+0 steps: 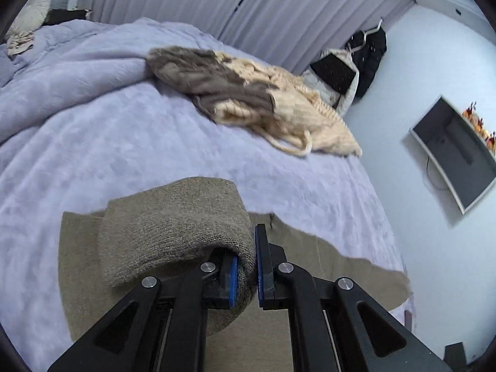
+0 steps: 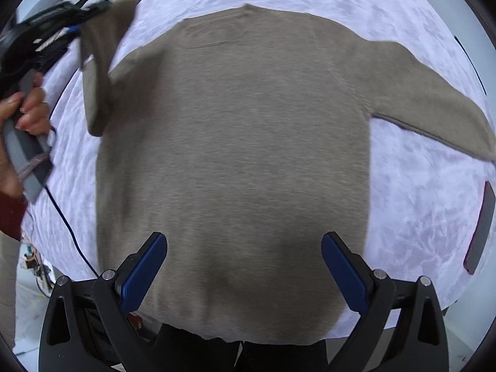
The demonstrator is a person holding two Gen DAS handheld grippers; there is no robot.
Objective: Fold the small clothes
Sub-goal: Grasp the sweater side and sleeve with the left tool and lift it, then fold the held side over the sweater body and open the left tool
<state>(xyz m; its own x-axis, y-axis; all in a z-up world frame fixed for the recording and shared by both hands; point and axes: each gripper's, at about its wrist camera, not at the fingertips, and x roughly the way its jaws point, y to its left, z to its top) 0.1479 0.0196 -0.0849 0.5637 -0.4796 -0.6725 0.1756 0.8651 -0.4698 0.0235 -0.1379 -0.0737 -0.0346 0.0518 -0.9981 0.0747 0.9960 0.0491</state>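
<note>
A taupe knit sweater [image 2: 235, 155] lies spread flat on the lavender bed cover [image 2: 418, 201], neck at the far side, hem near me. My left gripper [image 1: 247, 271] is shut on the sweater's left sleeve [image 1: 176, 226] and holds it lifted above the bed; it also shows in the right wrist view [image 2: 77, 31], where the sleeve [image 2: 96, 71] hangs from it. My right gripper [image 2: 243, 266] is open and empty, hovering over the sweater's lower part. The right sleeve [image 2: 434, 108] lies stretched out on the cover.
A heap of cream and grey knitwear [image 1: 248, 96] lies farther up the bed. A dark flat phone-like object [image 2: 480, 226] lies on the cover at the right. A cable [image 2: 65, 217] runs along the bed's left edge. A monitor [image 1: 455, 152] hangs on the wall.
</note>
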